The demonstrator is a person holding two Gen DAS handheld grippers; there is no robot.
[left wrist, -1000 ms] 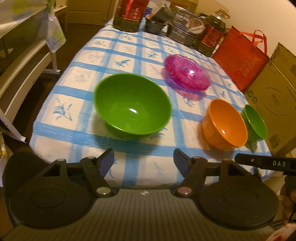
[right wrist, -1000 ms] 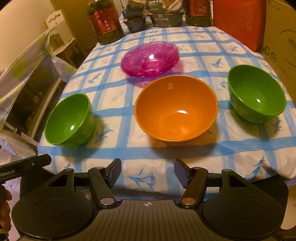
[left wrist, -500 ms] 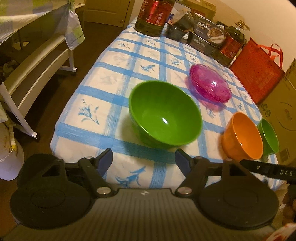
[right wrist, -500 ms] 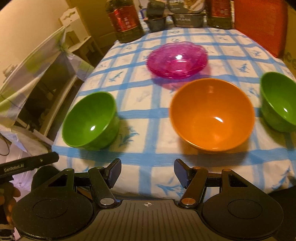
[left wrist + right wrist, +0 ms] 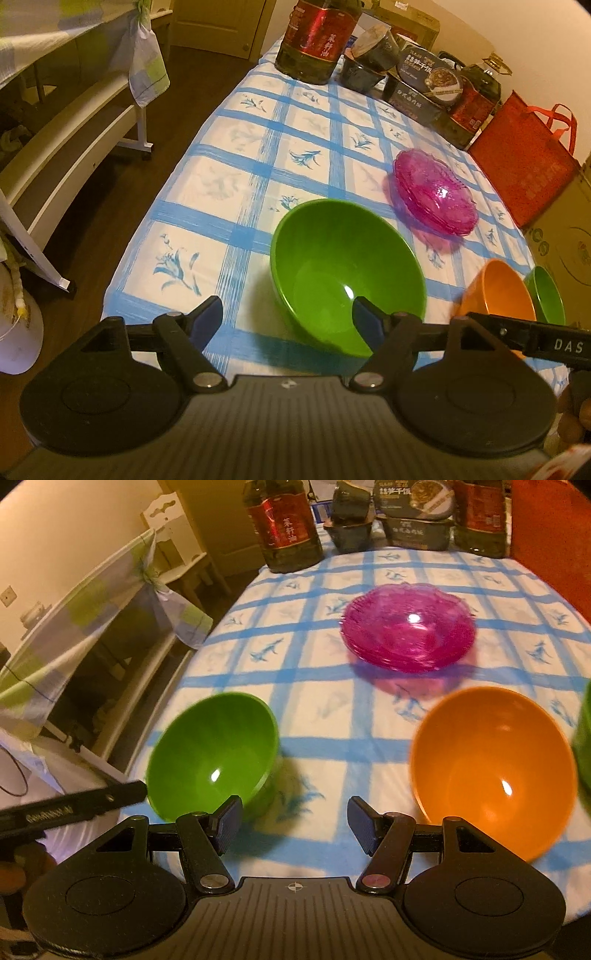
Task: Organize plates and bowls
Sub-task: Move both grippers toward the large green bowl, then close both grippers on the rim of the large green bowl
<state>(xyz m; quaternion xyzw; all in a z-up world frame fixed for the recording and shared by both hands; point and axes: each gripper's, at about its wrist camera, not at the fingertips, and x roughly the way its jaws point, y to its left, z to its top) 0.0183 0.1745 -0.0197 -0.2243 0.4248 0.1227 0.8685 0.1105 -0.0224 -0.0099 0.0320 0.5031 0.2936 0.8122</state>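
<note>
A green bowl stands near the front edge of the blue-checked tablecloth, just ahead of my left gripper, whose right finger overlaps the bowl's near rim in the picture. That gripper is open and empty. Behind the bowl lies a stack of pink glass plates; to its right sit an orange bowl and a second green bowl. My right gripper is open and empty, between the green bowl and the orange bowl, with the pink plates beyond.
Oil bottles and food boxes line the table's far edge. A red bag and a cardboard box stand at the right. A white bench and floor lie left of the table.
Both grippers have slid left along the table's front edge, so the bowls and plates now sit further right in each view. Both stay open and empty.
</note>
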